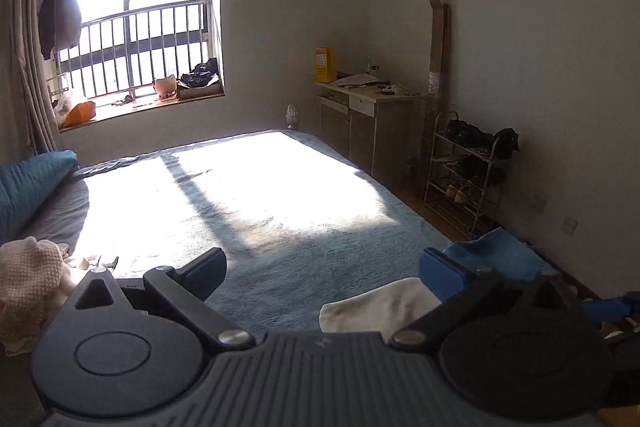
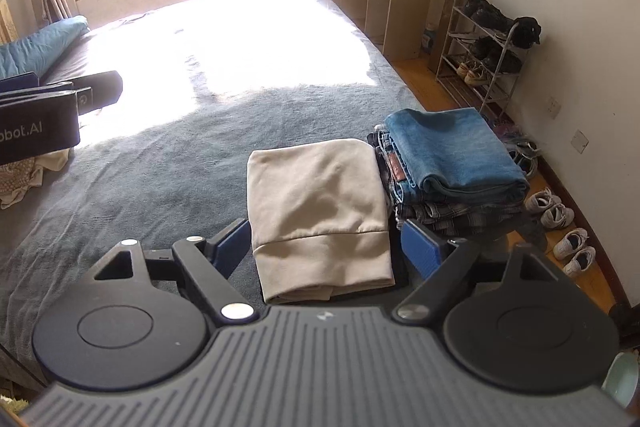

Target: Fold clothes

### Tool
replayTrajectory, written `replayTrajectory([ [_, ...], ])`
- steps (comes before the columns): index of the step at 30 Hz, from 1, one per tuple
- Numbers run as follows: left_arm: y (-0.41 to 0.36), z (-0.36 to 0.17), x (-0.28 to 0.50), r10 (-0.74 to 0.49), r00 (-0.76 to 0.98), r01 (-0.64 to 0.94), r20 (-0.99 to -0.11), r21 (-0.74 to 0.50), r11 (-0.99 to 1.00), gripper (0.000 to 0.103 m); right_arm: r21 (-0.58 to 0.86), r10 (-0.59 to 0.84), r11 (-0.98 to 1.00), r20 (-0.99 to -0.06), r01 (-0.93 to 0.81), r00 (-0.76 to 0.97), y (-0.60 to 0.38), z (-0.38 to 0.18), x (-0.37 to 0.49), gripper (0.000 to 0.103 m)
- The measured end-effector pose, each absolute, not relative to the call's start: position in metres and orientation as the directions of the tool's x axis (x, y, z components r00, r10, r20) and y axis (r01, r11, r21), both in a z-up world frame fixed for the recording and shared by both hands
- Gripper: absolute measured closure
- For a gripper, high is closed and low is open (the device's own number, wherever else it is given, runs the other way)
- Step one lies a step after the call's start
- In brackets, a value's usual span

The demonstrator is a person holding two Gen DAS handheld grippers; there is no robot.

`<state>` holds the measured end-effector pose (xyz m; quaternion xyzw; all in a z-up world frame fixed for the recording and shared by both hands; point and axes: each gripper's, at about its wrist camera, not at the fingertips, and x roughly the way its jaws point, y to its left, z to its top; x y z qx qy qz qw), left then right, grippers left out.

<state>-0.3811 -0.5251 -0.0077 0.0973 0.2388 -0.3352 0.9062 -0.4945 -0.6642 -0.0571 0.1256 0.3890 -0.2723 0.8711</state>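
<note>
Right wrist view shows your right gripper (image 2: pixel 324 243) with jaws wide apart, gripping nothing; the folded beige garment (image 2: pixel 320 211) lies on the bed (image 2: pixel 168 187) between them, the clothes stack (image 2: pixel 452 167) just right. Only the left wrist view shows your left gripper (image 1: pixel 320 271), jaws spread, empty.

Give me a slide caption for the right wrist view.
Open right tongs above a folded beige garment on the bed, beside a stack of folded clothes.
</note>
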Motion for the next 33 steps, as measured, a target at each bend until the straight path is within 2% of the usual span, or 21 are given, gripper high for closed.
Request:
replayTrajectory([
  [3, -0.533, -0.008, -0.373, -0.512, 0.637, 0.622, -0.576, -0.008, 0.783, 0.000, 0.009, -0.378, 0.825, -0.734, 0.565, 0.565, -0.665, -0.052, -0.489, 0.011],
  [5, -0.534, -0.010, -0.369, -0.451, 0.635, 0.566, -0.627, -0.020, 0.824, 0.000, 0.029, -0.356, 0.833, -0.737, 0.553, 0.574, -0.670, -0.053, -0.485, 0.011],
  [12, -0.540, -0.037, -0.362, -0.268, 0.578, 0.407, -0.771, -0.012, 0.913, 0.000, -0.003, -0.307, 0.815, -0.851, 0.579, 0.427, -0.696, -0.086, -0.464, 0.010],
  [17, -0.549, -0.061, -0.360, -0.215, 0.503, 0.365, -0.837, -0.020, 0.931, 0.000, -0.055, -0.293, 0.835, -0.887, 0.548, 0.358, -0.709, -0.112, -0.453, 0.011],
  [33, -0.587, -0.100, -0.370, -0.145, 0.417, 0.312, -0.897, -0.008, 0.950, 0.000, -0.083, -0.264, 0.890, -0.895, 0.448, 0.359, -0.747, -0.138, -0.445, 0.010],
])
